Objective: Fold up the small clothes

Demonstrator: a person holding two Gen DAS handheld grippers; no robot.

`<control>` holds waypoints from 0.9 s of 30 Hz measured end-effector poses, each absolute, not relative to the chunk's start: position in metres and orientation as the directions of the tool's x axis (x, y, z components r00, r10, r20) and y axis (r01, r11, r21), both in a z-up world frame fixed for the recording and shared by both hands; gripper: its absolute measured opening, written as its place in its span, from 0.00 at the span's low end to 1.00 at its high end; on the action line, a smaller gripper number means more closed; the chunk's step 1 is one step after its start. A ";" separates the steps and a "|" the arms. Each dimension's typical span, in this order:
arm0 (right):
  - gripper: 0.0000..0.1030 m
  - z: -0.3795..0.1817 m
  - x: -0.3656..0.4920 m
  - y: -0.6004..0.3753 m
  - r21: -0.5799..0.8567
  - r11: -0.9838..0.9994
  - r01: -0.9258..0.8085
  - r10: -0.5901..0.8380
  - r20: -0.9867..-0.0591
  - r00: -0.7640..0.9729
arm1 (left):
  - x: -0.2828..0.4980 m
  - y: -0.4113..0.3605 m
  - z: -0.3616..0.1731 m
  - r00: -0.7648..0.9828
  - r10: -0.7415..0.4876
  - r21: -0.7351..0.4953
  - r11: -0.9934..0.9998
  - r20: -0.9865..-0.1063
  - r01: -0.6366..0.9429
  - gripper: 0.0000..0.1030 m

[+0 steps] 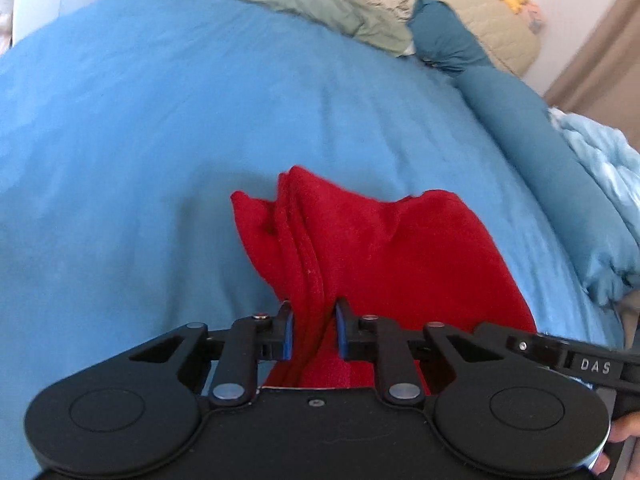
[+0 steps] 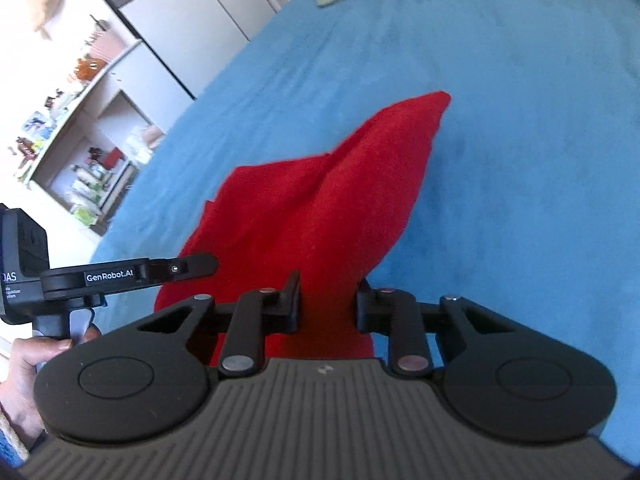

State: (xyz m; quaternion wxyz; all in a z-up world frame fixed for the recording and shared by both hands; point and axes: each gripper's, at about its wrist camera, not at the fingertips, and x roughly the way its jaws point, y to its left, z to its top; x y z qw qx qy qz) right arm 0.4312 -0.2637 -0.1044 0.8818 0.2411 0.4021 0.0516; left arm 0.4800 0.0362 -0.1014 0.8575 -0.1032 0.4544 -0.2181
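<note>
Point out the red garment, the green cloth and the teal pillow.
red garment [image 1: 400,248], left wrist view, on its broad flat panel.
green cloth [image 1: 320,8], left wrist view, mid-fabric at the far edge of the bed.
teal pillow [image 1: 444,36], left wrist view, on its near end.

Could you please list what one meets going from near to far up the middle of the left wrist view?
Left hand-held gripper, closed on the red garment → bare blue bedspread → crumpled green cloth → pale quilted cover at the far edge.
</note>
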 end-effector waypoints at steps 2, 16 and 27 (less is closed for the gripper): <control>0.38 -0.089 0.408 -0.267 0.456 0.887 0.077 0.291 -0.680 0.673 | 0.451 0.024 -0.088 0.509 -0.459 -0.336 0.886 -0.728 0.319 0.21; 0.65 -0.100 0.247 -0.307 0.358 0.913 0.195 0.163 -0.759 0.630 | 0.319 -0.059 -0.109 0.527 -0.372 -0.164 0.902 -0.764 0.399 0.52; 1.00 -0.102 0.194 -0.301 0.164 0.957 0.238 -0.025 -0.772 0.635 | 0.280 -0.032 -0.107 0.607 -0.271 -0.058 0.936 -0.747 0.346 0.91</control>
